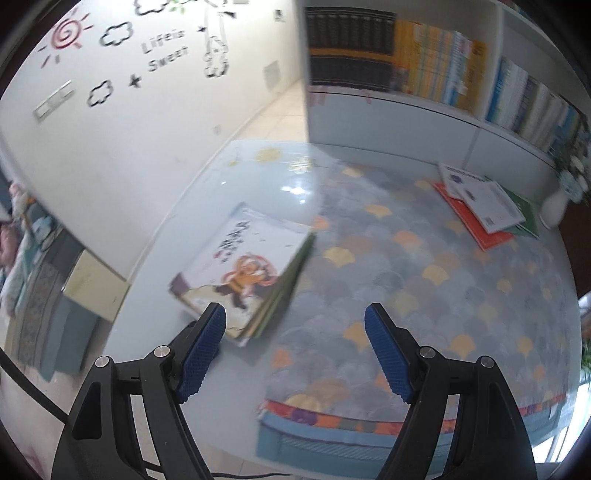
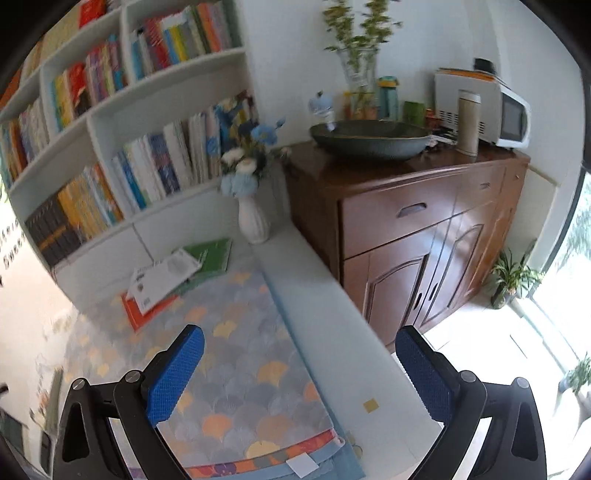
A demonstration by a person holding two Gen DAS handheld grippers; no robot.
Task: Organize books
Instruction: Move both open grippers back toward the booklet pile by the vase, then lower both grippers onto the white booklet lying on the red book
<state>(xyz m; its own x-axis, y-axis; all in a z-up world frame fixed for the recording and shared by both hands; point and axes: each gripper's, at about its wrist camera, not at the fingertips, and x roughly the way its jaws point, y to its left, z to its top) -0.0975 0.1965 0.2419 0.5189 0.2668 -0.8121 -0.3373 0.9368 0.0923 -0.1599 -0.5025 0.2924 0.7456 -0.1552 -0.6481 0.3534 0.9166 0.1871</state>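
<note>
Surface: pale blue table (image 1: 207, 206), glossy; patterned cloth (image 1: 424, 280) with grey and yellow fan shapes covers most of it, striped hem at near edge.
Room: white bookshelf (image 2: 122, 107) behind the table, full of upright books; white wall with sun, cloud and star stickers (image 1: 66, 33) to the left; brown wooden cabinet (image 2: 424, 229) to the right of the table.
On cabinet: dark bowl (image 2: 369, 140), white microwave (image 2: 491, 110), glass vase with green stems, small bottles.
Vase: 1 white vase (image 2: 253, 221) with blue and white flowers, on the table's far right corner, just beside the green book.
Left stack: picture book (image 1: 243, 266) with an orange cartoon figure on top of a stack at the table's left side, partly off the cloth; number under it unclear.
Right stack: 3 books near the shelf – white book (image 2: 166, 275) on top, red book (image 2: 138, 314) and green book (image 2: 212, 254) under it, fanned out.
Left gripper (image 1: 295, 354): tilted down over the cloth, fingers spread, nothing between them; left blue pad overlaps the picture book's near corner in view, contact unclear.
Right gripper (image 2: 299, 373): tilted down over the table's right edge, fingers spread wide, empty.
Blur: both views slightly smeared.
</note>
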